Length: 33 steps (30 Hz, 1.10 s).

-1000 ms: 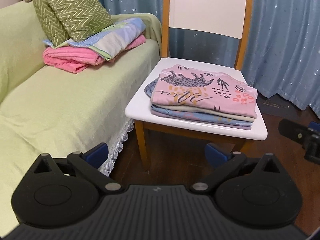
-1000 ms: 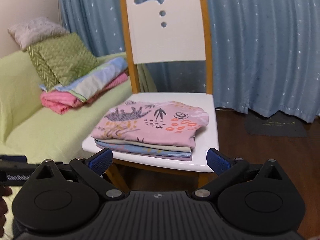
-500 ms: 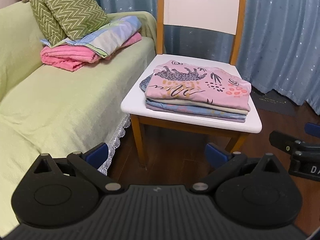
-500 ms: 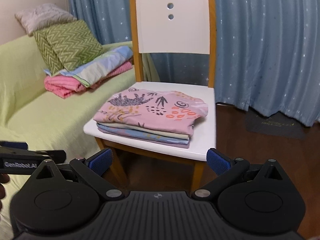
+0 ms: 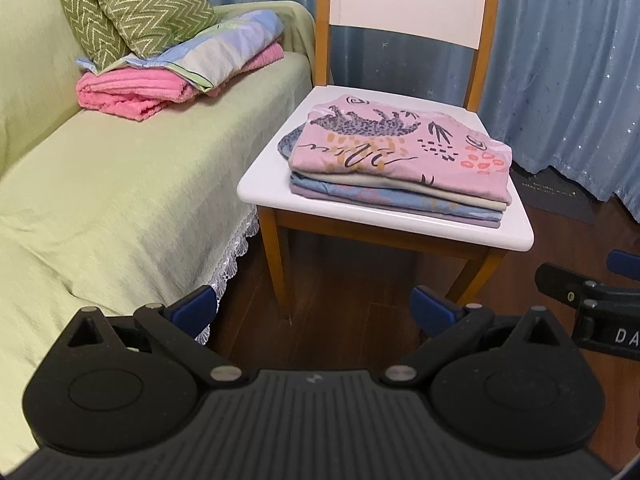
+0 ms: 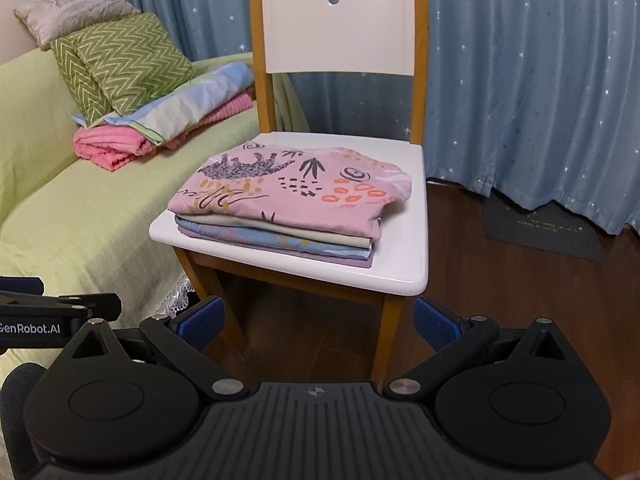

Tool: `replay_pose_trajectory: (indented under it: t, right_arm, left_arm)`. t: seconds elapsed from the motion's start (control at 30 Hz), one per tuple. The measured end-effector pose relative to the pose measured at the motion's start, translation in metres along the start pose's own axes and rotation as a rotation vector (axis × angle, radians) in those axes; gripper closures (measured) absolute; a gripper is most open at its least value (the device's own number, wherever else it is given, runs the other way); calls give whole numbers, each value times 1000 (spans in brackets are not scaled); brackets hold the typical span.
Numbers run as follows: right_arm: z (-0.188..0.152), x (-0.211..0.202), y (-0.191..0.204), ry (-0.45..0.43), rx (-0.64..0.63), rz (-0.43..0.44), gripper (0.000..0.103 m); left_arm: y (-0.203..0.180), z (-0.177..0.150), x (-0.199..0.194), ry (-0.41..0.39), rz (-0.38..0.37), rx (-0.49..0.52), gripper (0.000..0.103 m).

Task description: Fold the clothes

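A neat stack of folded clothes (image 5: 400, 168) (image 6: 292, 204) lies on the white seat of a wooden chair (image 5: 264, 192) (image 6: 404, 256). Its top piece is pink with a dark animal print; cream, blue and lilac pieces lie beneath. My left gripper (image 5: 314, 308) hangs open in front of the chair, below seat level, holding nothing. My right gripper (image 6: 318, 316) is likewise open and empty, low before the chair's front edge. The right gripper's body (image 5: 592, 300) shows at the right edge of the left wrist view, and the left gripper's body (image 6: 60, 312) at the left edge of the right wrist view.
A sofa under a green cover (image 5: 120, 208) (image 6: 80, 208) stands left of the chair, with a lace hem. On it lie a pink towel and a striped sheet (image 5: 176, 76) under green zigzag cushions (image 6: 124, 64). Blue curtains (image 6: 520, 80) hang behind; a dark mat (image 6: 544, 232) lies on the wooden floor.
Both grippers have drawn back and tilted slightly, so the chair and stack shift in view. The stack has not moved and both grippers stay open.
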State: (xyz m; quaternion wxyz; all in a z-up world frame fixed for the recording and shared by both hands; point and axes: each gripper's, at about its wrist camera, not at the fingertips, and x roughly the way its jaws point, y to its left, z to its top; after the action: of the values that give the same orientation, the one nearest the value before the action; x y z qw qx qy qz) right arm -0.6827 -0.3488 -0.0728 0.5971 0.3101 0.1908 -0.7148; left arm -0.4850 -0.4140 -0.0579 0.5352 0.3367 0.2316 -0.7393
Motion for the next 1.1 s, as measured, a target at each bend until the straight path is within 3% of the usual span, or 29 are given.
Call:
replay_pose_trajectory:
  t: [1.1]
  right_arm:
    - [8,61,-4,57,19,-21,0]
  left_arm:
    - [3,7,69,100,20,37,1]
